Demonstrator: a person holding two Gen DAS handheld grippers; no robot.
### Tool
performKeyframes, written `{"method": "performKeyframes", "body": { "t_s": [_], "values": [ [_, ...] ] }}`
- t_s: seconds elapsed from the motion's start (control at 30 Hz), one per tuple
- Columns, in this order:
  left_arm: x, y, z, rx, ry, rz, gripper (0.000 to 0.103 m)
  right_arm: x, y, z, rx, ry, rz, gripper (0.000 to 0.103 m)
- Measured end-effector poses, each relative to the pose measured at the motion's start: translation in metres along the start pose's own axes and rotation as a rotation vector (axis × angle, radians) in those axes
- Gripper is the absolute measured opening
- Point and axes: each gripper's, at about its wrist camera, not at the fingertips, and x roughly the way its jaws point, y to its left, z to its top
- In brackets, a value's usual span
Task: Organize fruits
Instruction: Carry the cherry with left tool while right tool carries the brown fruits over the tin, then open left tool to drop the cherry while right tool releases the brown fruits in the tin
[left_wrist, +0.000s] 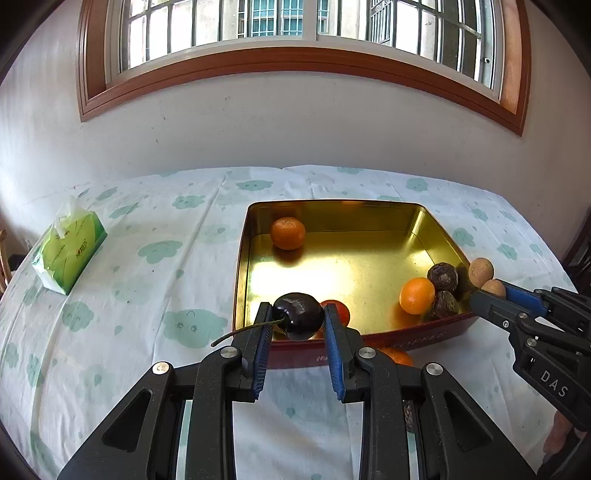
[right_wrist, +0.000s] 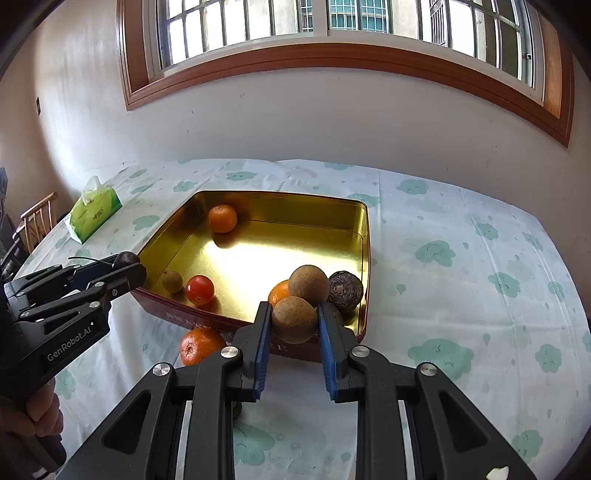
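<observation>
Left gripper (left_wrist: 298, 325) clamped on dark purple stemmed cherry (left_wrist: 300, 315), frame centre, over near rim of gold-lined square tin tray (left_wrist: 255, 214). Right gripper (right_wrist: 294, 325) clamped on lower of two joined tan round longans (right_wrist: 294, 319). Tray holds oranges, red tomato (right_wrist: 200, 289), dark wrinkled fruit. Loose orange (right_wrist: 201, 345) sits against tray's near wall. Green tissue pack (left_wrist: 70, 251) far left.

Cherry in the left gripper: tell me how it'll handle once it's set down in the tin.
The cherry is round and glossy, so it would probably roll on the tin's smooth floor. Its skin looks soft, likely bruising under a hard squeeze. The thin stem may snag.
</observation>
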Motion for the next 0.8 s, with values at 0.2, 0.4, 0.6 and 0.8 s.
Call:
{"method": "performKeyframes", "body": {
  "t_s": [0.2,0.4,0.6,0.8],
  "values": [
    [0.023,0.001,0.011,-0.001,0.031,-0.005,0.028,0.022,0.000,0.009,0.000,0.030,0.016,0.022],
    [0.045,-0.001,0.014,0.015,0.069,-0.005,0.028,0.043,-0.002,0.012,0.004,0.053,0.021,0.022],
    [0.058,-0.002,0.013,0.026,0.095,-0.005,0.028,0.057,-0.004,0.014,0.012,0.075,0.028,0.022],
    [0.065,-0.003,0.010,0.026,0.104,0.013,0.029,0.064,-0.005,0.013,0.025,0.082,0.034,0.023]
  ]
}}
